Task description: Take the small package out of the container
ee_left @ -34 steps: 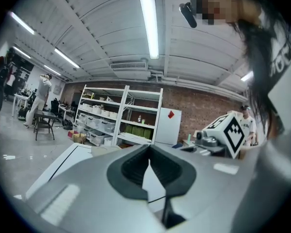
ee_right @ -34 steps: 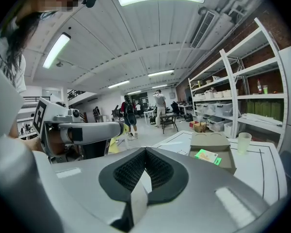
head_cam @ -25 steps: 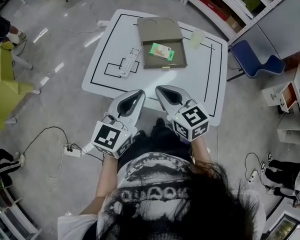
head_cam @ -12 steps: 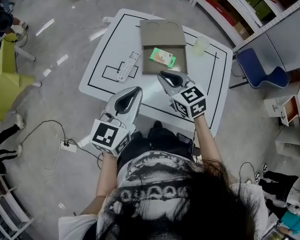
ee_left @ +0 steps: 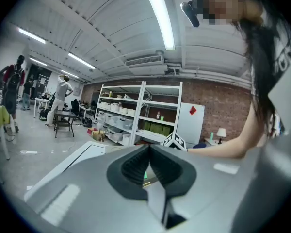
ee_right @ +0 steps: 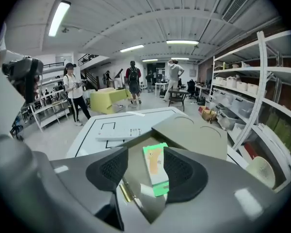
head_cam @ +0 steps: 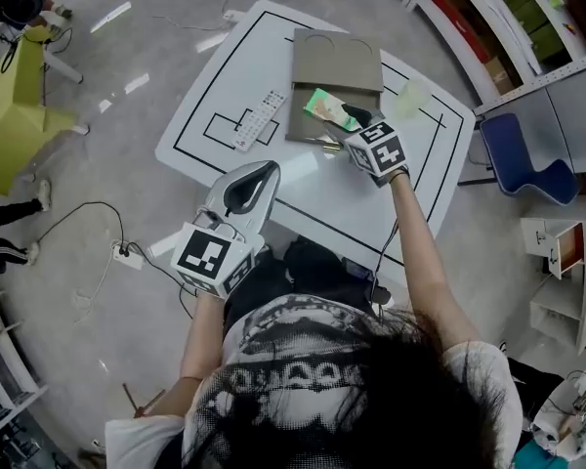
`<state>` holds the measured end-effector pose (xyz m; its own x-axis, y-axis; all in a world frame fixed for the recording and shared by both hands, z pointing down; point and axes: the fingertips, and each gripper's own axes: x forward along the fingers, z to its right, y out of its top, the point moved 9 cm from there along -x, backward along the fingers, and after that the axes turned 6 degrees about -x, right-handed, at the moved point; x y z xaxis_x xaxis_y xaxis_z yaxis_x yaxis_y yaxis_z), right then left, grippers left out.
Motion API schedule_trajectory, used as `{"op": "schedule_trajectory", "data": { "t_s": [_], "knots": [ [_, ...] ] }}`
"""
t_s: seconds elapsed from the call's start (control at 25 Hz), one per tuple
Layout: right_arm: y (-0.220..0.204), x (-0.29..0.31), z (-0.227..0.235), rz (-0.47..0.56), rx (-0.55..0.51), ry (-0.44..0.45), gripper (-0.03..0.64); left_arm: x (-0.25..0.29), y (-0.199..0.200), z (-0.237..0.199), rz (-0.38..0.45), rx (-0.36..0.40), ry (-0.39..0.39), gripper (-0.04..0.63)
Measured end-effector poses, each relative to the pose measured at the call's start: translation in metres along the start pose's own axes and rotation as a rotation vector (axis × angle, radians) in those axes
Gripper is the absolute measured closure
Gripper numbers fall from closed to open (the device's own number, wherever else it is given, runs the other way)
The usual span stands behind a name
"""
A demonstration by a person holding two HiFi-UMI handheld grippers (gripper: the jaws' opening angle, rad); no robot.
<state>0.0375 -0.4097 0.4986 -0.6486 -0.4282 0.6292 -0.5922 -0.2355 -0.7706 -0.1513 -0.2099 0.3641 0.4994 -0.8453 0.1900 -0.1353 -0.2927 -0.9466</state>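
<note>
Small package (head_cam: 327, 108) | flat | long axis roughly along right hand-held gripper (head_cam: 357, 119)

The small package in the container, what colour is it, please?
The small package is green with orange; right gripper view.

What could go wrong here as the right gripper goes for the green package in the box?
The right gripper, its jaws just opened, has the package between them but untouched and close against one pad, so closing may nudge it or catch only an edge. The box is unheld, with the left gripper shut and away from it, so it could drag along.
</note>
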Motion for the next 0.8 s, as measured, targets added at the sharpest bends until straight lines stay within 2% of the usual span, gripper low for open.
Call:
{"op": "schedule_trajectory", "data": {
  "t_s": [0.2, 0.44, 0.8],
  "knots": [
    [-0.02, 0.038, 0.029, -0.082, -0.031, 0.039, 0.357, 0.006, -0.006, -0.002, -0.027, -0.008, 0.038, 0.595],
    [-0.031, 0.074, 0.035, -0.19, -0.129, 0.143, 0.232, 0.016, -0.012, -0.001, -0.052, -0.005, 0.059, 0.595],
    [-0.033, 0.096, 0.038, -0.274, -0.152, 0.185, 0.241, 0.013, -0.018, 0.0, -0.084, 0.0, 0.085, 0.595]
  ]
}}
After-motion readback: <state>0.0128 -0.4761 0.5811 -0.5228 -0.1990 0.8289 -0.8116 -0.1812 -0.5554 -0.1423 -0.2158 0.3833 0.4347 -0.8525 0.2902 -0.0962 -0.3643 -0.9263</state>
